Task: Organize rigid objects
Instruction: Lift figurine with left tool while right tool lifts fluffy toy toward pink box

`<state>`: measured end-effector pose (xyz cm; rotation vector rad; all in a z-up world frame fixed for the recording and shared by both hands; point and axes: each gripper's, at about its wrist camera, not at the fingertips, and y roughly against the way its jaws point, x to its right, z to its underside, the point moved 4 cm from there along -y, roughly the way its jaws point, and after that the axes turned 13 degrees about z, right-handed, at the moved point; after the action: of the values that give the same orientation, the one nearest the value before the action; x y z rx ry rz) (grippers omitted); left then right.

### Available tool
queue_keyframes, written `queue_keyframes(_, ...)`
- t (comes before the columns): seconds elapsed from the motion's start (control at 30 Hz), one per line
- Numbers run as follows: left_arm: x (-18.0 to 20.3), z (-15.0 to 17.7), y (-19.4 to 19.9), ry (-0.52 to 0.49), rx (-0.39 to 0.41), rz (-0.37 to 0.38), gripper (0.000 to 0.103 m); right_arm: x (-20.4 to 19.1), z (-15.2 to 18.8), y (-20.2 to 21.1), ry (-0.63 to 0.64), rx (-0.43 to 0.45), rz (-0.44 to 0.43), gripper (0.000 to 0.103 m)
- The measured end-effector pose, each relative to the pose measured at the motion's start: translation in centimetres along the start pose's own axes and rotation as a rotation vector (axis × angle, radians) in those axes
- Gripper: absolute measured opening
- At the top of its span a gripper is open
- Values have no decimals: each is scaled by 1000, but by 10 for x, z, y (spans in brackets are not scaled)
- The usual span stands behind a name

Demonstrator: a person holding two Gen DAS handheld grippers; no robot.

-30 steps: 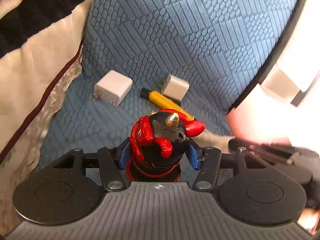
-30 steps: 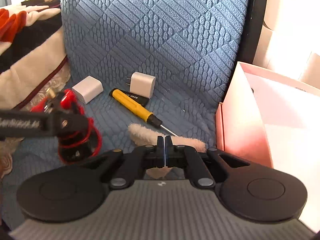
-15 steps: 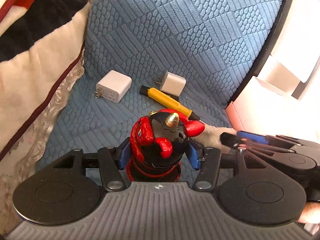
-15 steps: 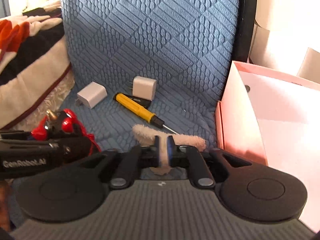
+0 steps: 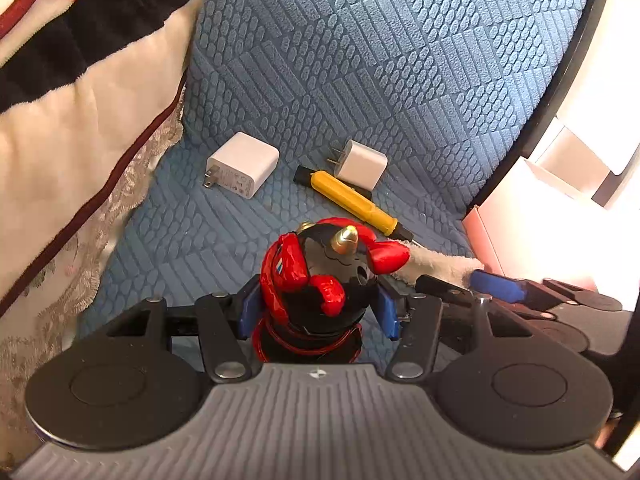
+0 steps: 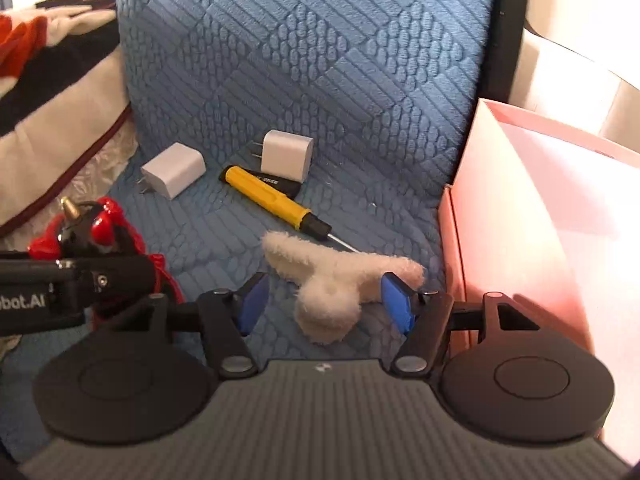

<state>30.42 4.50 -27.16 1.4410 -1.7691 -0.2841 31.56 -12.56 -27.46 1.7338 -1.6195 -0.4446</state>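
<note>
Each gripper [image 6: 324, 302] is black with blue pads [image 6: 396, 300], silver screws, ribbed grey housing.

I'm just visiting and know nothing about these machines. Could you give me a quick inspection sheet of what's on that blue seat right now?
Surface: blue quilted seat cushion, seat and backrest.
Job's things: red and black toy figure; two white chargers, the larger lying flat, the smaller resting on a black stick; yellow screwdriver.
Clutter: fluffy white plush piece lying over the screwdriver's tip.
Grippers: left gripper shut on the toy figure; right gripper open, fingers either side of the plush piece.
Cables: nothing seen.
Surroundings: pink box at the right, blanket at the left.
</note>
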Motion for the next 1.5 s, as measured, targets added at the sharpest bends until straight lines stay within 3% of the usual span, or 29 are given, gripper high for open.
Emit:
queue_keyframes(0.1, 2, 0, 1, -13, 0, 1, 62, 0, 1, -9, -12, -21, 24, 37)
queue_keyframes(0.2, 4, -1, 4, -16, 7, 8, 62, 2, 1, -11, -30, -30, 36, 33)
queue_keyframes(0.53, 14, 5, 37, -12, 39, 52, 62, 3, -3, 51, 2, 48, 26, 33)
queue_keyframes(0.9, 30, 20, 92, 4, 80, 83, 62, 20, 17, 120, -13, 66, -44, 33)
queue_keyframes(1.5, 79, 18, 132, 23, 137, 114, 62, 61, 8, 182, -28, 149, -86, 33)
